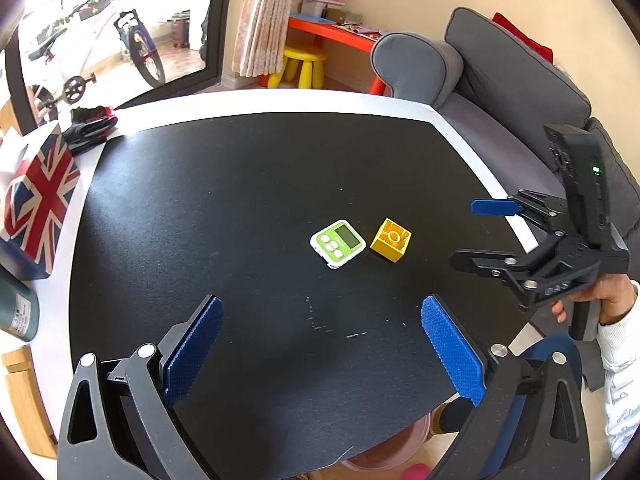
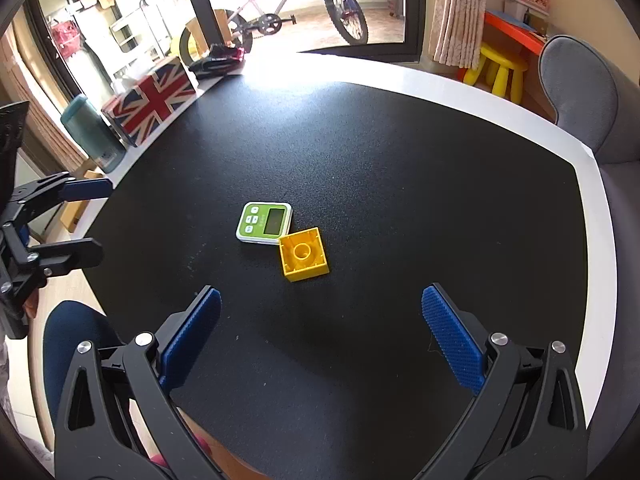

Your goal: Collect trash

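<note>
Two grippers, left gripper (image 1: 322, 340) and right gripper (image 2: 320, 336), both spread wide, holding nothing; one green timer (image 2: 264, 223) touching one yellow block (image 2: 304, 255) mid-mat (image 2: 360, 160); timer digits unreadable

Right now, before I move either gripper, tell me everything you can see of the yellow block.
The yellow block is a square toy brick, plastic by its look, lying with its hollow side up: thin ribbed walls around one round tube in the middle. It rests on the black mat beside the green timer, one corner at the timer's edge; whether they touch is unclear. Neither gripper touches it.
</note>
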Demonstrator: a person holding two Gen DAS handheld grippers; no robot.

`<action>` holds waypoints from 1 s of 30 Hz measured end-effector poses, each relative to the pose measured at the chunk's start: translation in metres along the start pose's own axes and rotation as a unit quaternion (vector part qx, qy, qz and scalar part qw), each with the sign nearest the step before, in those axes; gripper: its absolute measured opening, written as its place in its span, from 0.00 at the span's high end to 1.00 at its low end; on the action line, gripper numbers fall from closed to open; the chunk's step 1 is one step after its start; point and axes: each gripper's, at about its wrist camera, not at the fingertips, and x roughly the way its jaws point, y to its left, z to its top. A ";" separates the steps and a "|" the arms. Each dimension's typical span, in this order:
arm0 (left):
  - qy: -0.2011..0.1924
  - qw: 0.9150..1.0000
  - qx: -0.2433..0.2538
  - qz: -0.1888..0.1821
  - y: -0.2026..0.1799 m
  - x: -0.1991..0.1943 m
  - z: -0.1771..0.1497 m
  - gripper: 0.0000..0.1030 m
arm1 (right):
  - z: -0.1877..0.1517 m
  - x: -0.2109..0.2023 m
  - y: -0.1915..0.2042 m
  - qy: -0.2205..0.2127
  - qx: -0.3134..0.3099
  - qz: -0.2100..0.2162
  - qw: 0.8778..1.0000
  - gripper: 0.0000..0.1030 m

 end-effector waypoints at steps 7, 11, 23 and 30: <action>0.007 1.000 -0.009 0.003 0.008 0.006 -0.002 0.07 | 0.010 0.031 0.007 0.027 -0.029 -0.009 0.999 0.04; 0.010 1.000 -0.012 0.003 0.011 0.010 -0.003 0.07 | 0.011 0.046 0.014 0.031 -0.055 -0.013 0.998 0.04; 0.019 1.000 -0.017 -0.002 0.017 0.021 -0.006 0.07 | 0.013 0.069 0.019 0.045 -0.064 0.002 0.997 0.68; 0.020 1.000 -0.011 -0.003 0.012 0.027 -0.003 0.07 | 0.014 0.063 0.016 0.036 -0.051 0.007 0.998 0.69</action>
